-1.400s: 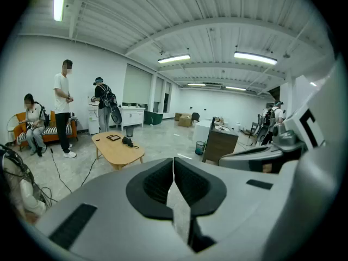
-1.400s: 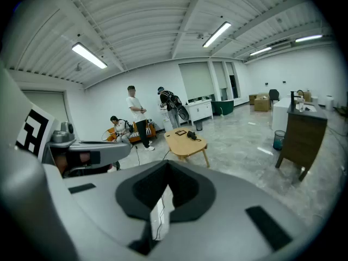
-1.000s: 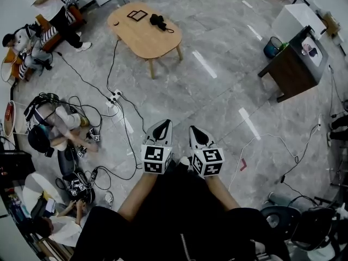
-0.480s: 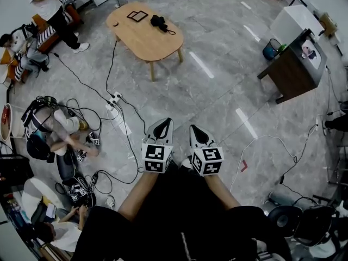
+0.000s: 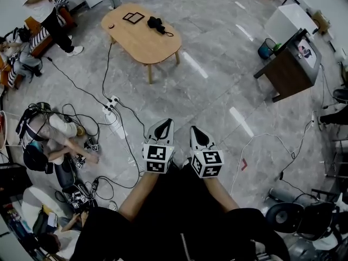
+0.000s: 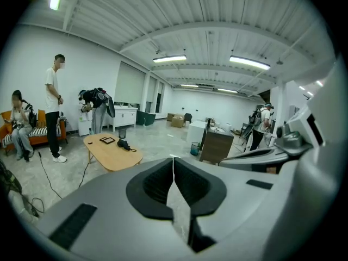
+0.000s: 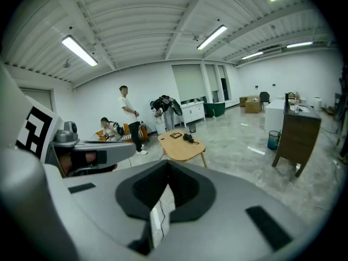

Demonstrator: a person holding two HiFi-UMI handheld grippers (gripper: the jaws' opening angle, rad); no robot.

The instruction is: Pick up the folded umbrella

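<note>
The left gripper (image 5: 162, 126) and right gripper (image 5: 197, 132) sit side by side at lower centre of the head view. Each has its jaws pressed together with nothing between them. The folded umbrella (image 5: 156, 23), black, lies on the oval wooden bench (image 5: 142, 42) in the upper left, well apart from both.

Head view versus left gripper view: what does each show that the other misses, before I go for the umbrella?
Only head view: the person's forearms and the floor power strip. Only left gripper view: the left gripper with jaws together and empty, plus ceiling lights. Both: the folded umbrella lying on the wooden table, well ahead of the grippers.
</note>
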